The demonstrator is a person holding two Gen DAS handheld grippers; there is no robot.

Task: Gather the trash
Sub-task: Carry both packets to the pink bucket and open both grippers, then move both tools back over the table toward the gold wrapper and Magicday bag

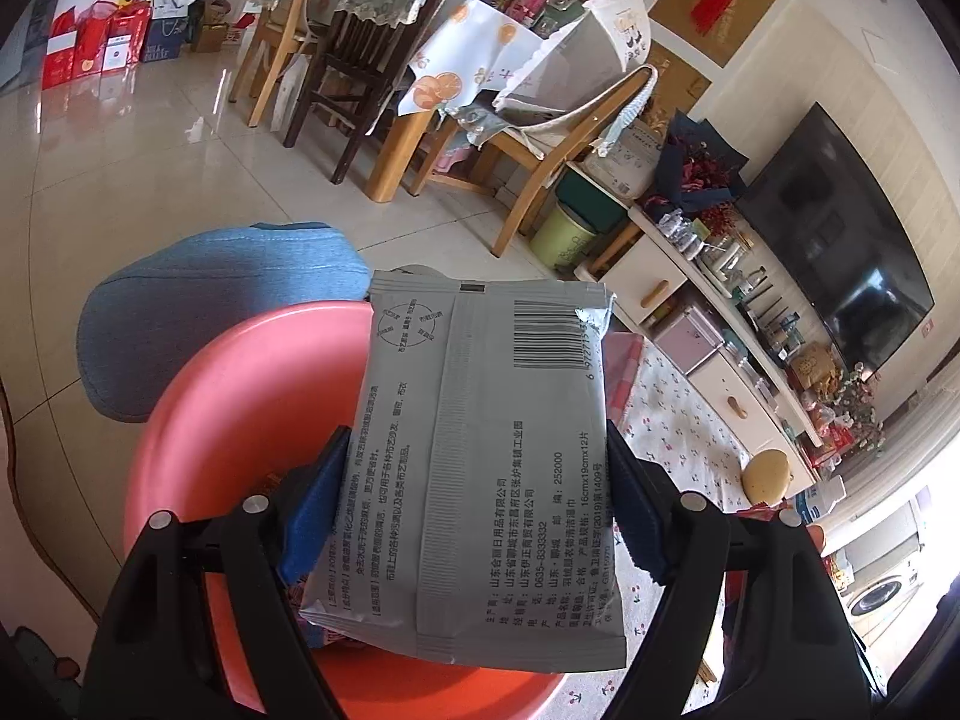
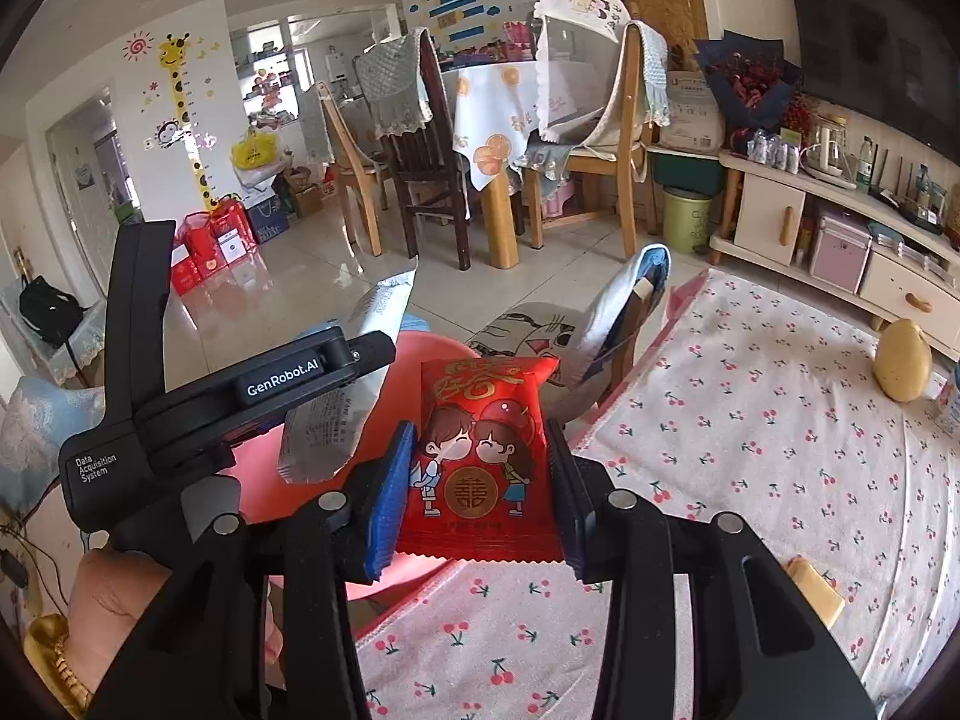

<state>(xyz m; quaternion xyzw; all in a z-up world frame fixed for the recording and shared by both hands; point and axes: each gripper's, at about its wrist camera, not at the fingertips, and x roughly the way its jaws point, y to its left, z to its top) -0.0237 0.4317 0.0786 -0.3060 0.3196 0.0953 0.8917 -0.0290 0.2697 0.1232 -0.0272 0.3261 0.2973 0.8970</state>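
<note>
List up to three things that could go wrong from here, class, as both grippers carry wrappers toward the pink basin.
1. The grey packet is pinched only at its edges by the left gripper; it may buckle and slip out.
2. The red packet in the right gripper hangs over the basin rim and the tablecloth; released now, it could miss.
3. The grippers are close and might collide.

The right hand-held gripper (image 2: 480, 480) clamps a red snack packet (image 2: 480, 450) above the pink basin (image 2: 408, 372); the left hand-held gripper (image 2: 336, 390) holds a grey packet (image 2: 336, 420).
</note>
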